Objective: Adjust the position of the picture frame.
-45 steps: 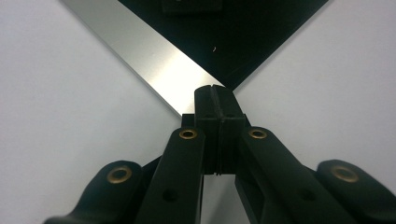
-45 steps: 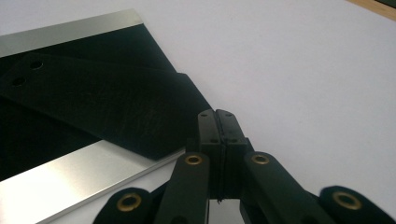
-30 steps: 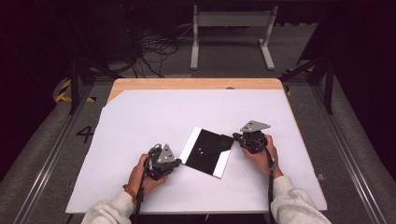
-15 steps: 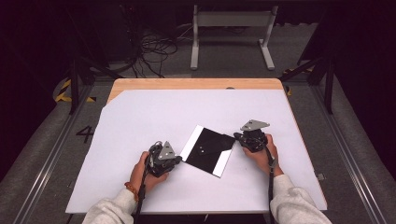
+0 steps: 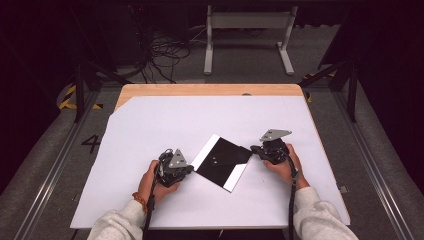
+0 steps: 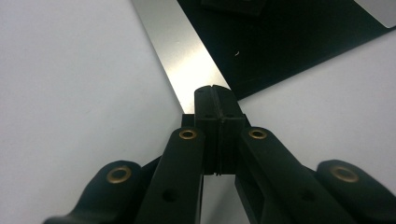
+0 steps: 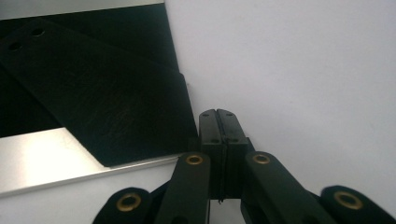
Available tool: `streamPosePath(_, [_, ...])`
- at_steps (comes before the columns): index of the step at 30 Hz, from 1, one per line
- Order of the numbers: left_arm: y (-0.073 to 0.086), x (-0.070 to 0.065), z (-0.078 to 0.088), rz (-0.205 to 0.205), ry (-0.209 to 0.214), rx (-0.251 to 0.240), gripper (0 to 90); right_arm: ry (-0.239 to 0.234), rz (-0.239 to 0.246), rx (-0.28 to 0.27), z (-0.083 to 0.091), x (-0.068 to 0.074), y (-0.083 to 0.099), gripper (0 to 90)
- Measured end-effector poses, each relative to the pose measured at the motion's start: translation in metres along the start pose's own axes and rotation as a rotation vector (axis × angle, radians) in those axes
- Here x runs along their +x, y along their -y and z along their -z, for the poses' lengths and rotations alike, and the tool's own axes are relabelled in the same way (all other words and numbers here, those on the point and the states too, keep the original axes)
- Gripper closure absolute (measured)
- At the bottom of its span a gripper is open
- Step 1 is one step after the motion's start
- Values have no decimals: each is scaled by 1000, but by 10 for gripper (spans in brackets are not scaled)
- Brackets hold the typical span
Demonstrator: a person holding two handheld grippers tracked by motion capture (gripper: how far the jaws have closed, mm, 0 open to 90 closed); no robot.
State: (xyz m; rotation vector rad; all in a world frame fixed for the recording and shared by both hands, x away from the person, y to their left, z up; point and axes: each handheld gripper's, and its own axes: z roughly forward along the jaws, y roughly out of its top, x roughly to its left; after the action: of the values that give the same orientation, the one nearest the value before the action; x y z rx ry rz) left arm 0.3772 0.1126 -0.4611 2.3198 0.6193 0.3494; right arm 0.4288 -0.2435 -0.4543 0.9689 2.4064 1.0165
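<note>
— So what does the high view give you that the close ones lack?
— Its whole outline: a flat black square sheet with silver strips along two edges point(image 5: 222, 161), lying on the white table cover point(image 5: 150, 125), midway between both hands.
— And close up?
— The left gripper point(image 6: 215, 93), jaws pressed together, tips at the sheet's silver corner. The right gripper point(image 7: 218, 116), also pressed together, sits just beside the sheet's folded black flap point(image 7: 116, 107), holding nothing.
</note>
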Motion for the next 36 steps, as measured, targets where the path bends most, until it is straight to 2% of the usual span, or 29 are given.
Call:
streamPosePath(12, [-2, 15, -4, 29, -34, -1, 892, -34, 31, 26, 15, 18, 10, 900])
streamPosePath(19, [-5, 20, -8, 38, -51, -2, 884, -3, 75, 37, 19, 33, 12, 900])
streamPosePath(25, [-7, 25, -11, 49, -56, -10, 892, -23, 77, 41, 23, 42, 15, 900])
streamPosePath(29, [-8, 25, -12, 41, -80, -6, 894, -37, 85, 44, 27, 49, 18, 900])
streamPosePath(36, [-11, 32, -16, 66, -71, -15, 893, -76, 105, 48, 32, 60, 21, 900])
